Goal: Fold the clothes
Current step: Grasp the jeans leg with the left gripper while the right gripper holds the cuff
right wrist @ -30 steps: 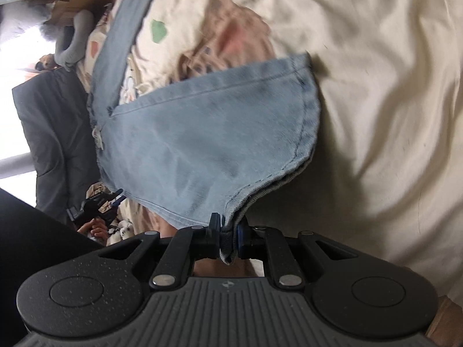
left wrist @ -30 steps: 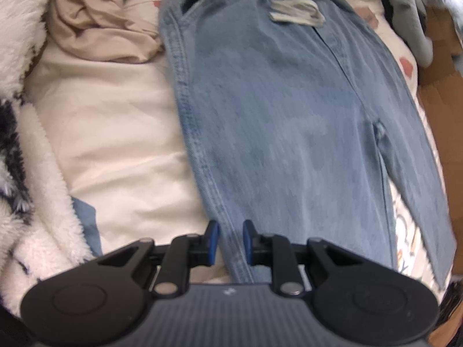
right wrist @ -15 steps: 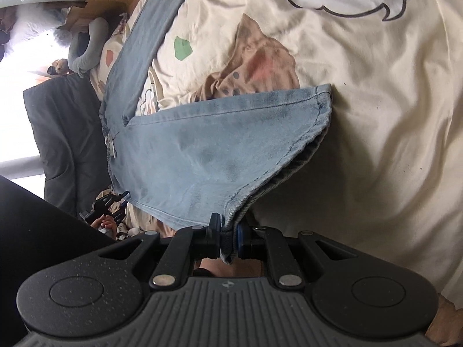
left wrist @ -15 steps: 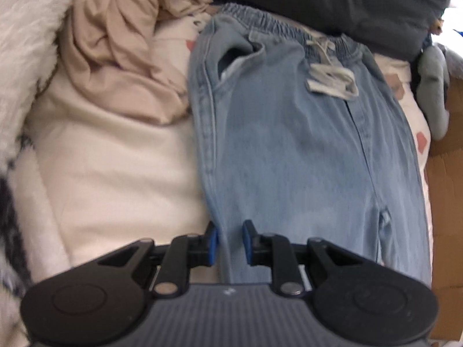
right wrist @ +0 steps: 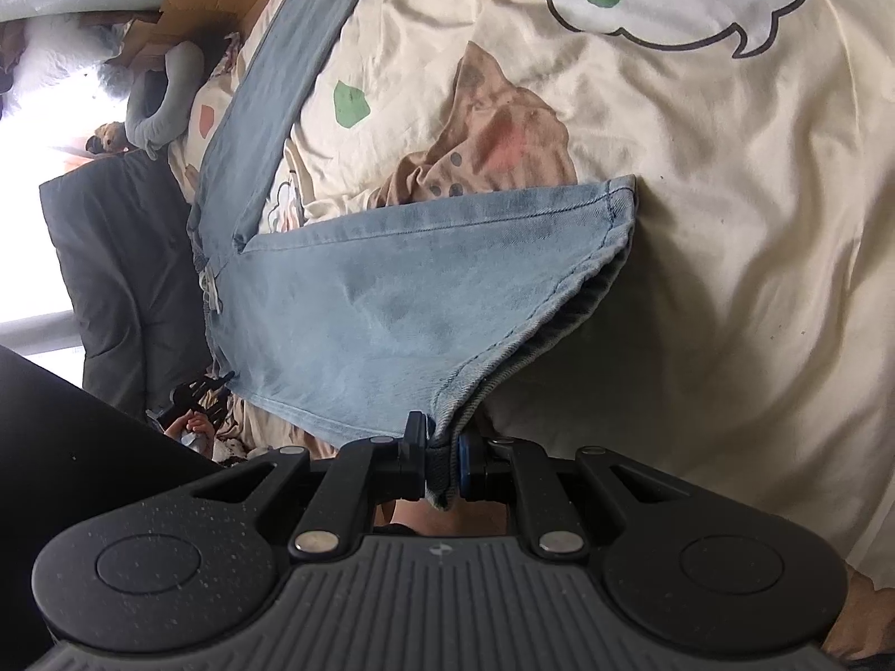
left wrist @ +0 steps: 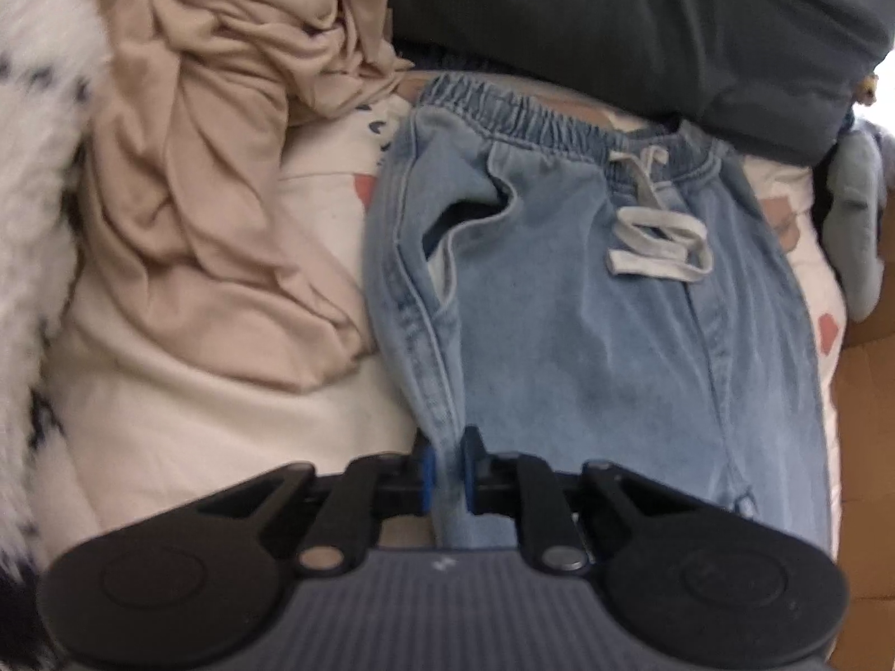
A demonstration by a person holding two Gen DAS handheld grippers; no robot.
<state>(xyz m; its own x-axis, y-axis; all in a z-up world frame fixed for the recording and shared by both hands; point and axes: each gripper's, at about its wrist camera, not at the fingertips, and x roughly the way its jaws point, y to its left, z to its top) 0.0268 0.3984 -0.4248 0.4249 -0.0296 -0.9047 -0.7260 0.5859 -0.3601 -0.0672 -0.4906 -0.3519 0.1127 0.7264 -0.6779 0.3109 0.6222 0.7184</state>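
Lifting light-blue denim trousers (left wrist: pixel 587 335) by both grippers over the bed.

Left wrist view: the left gripper (left wrist: pixel 446 475) is clamped on the trousers' side seam, where a second ago its jaws stood apart over the cloth; the elastic waistband with white drawstring (left wrist: pixel 654 235) lies nearer now, beside a crumpled beige garment (left wrist: pixel 224 179). Right wrist view: the right gripper (right wrist: pixel 439 461) still pinches the hem corner of one leg, raised above the cream printed bedsheet (right wrist: pixel 727 223). With both ends held, a fold looks ready to be carried over.
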